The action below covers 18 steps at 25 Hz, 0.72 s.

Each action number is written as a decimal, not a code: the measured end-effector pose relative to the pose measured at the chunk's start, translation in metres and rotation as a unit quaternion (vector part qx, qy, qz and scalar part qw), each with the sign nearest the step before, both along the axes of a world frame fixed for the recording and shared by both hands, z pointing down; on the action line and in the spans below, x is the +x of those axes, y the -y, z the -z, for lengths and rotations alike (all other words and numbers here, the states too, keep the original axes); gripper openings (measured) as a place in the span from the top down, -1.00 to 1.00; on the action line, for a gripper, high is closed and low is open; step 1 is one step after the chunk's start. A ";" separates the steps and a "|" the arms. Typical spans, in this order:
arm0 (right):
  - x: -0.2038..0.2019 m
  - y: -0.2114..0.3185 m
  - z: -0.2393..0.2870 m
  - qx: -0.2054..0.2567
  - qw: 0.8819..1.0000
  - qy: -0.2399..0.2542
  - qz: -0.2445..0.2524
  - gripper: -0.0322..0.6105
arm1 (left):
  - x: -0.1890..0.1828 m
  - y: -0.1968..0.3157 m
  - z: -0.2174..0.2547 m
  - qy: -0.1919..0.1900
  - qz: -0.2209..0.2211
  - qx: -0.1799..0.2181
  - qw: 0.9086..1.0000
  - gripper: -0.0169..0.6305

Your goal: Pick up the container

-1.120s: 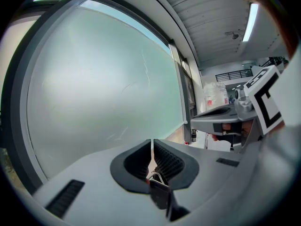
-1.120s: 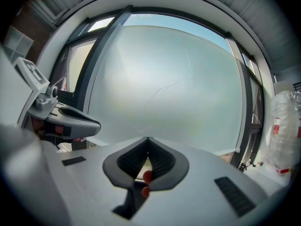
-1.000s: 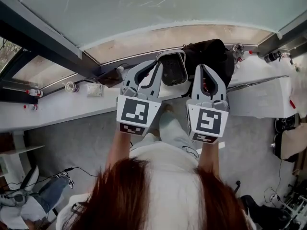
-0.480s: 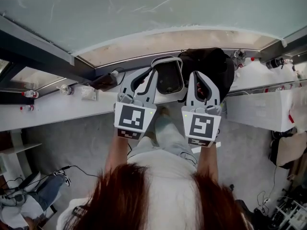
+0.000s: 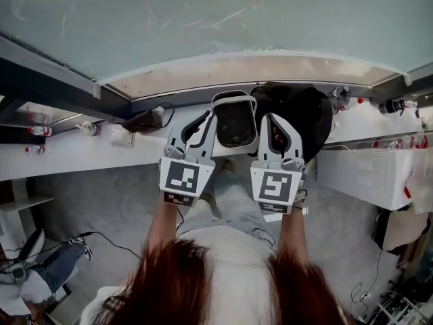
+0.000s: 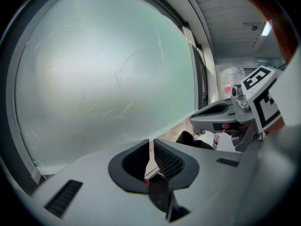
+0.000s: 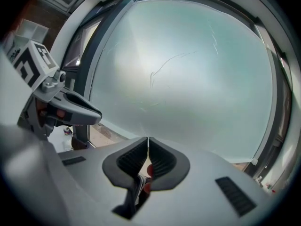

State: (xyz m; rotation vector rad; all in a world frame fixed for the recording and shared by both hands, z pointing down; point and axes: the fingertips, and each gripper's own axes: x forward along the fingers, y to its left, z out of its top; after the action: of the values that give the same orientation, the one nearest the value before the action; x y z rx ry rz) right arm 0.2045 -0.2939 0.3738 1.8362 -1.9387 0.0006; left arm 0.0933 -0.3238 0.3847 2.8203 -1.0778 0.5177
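Between left tongs (image 5: 201, 119) and right tongs (image 5: 272, 120), the container (image 5: 234, 118) is indistinct inside.

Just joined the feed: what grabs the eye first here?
In the head view, the left hand-held gripper and the right hand-held gripper, both shut and empty, sit either side of a white-rimmed container on the white counter. A large frosted window fills the background.

Head view downward; others facing window (image 6: 108, 79)

A lab: white benches (image 5: 74, 158), small bottles (image 5: 39, 131), floor cables (image 5: 114, 243).
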 end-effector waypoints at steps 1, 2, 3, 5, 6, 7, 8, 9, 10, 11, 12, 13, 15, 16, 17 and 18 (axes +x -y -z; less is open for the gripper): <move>0.000 0.003 -0.004 -0.003 1.000 -0.003 0.004 0.82 | 0.001 0.003 -0.003 0.002 0.002 -0.002 1.000 0.89; 0.001 0.007 -0.008 -0.006 1.000 -0.006 0.009 0.82 | 0.002 0.005 -0.006 0.006 0.004 -0.004 1.000 0.89; 0.001 0.010 -0.011 -0.009 1.000 -0.008 0.014 0.82 | 0.003 0.007 -0.009 0.009 0.006 -0.005 1.000 0.88; 0.002 0.017 -0.019 -0.015 1.000 -0.012 0.024 0.82 | 0.004 0.012 -0.017 0.012 0.011 -0.006 1.000 0.88; 0.003 0.020 -0.022 -0.018 0.999 -0.013 0.028 0.82 | 0.005 0.015 -0.022 0.012 0.015 -0.007 1.000 0.88; 0.004 0.023 -0.027 -0.023 0.999 -0.014 0.031 0.82 | 0.005 0.017 -0.026 0.012 0.018 -0.009 1.000 0.88; 0.005 0.025 -0.031 -0.028 0.999 -0.015 0.034 0.82 | 0.005 0.018 -0.030 0.012 0.021 -0.011 1.000 0.88; 0.007 0.028 -0.037 -0.033 0.999 -0.017 0.036 0.82 | 0.006 0.020 -0.034 0.014 0.024 -0.013 1.000 0.88; 0.007 0.030 -0.043 -0.038 0.998 -0.020 0.039 0.82 | 0.007 0.022 -0.037 0.018 0.024 -0.014 0.999 0.88; 0.008 0.033 -0.048 -0.041 0.998 -0.022 0.043 0.82 | 0.007 0.024 -0.040 0.022 0.025 -0.014 0.999 0.88; 0.008 0.035 -0.052 -0.044 0.998 -0.024 0.047 0.82 | 0.008 0.027 -0.042 0.024 0.025 -0.016 0.999 0.88; 0.009 0.037 -0.057 -0.049 0.997 -0.026 0.050 0.82 | 0.009 0.029 -0.044 0.026 0.026 -0.019 0.999 0.87; 0.011 0.041 -0.067 -0.061 0.996 -0.029 0.054 0.82 | 0.010 0.032 -0.051 0.029 0.031 -0.026 0.999 0.83; 0.012 0.043 -0.071 -0.064 0.996 -0.031 0.058 0.82 | 0.010 0.033 -0.056 0.031 0.033 -0.028 0.999 0.81; 0.012 0.045 -0.075 -0.066 0.995 -0.033 0.062 0.82 | 0.010 0.034 -0.062 0.032 0.034 -0.028 0.998 0.79; 0.013 0.048 -0.079 -0.068 0.995 -0.036 0.065 0.81 | 0.011 0.035 -0.068 0.034 0.035 -0.029 0.998 0.78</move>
State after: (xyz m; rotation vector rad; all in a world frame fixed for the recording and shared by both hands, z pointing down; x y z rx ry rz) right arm 0.2179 -0.3416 0.4527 1.5995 -1.9543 0.0251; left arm 0.1041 -0.3587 0.4531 2.7224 -1.1483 0.6309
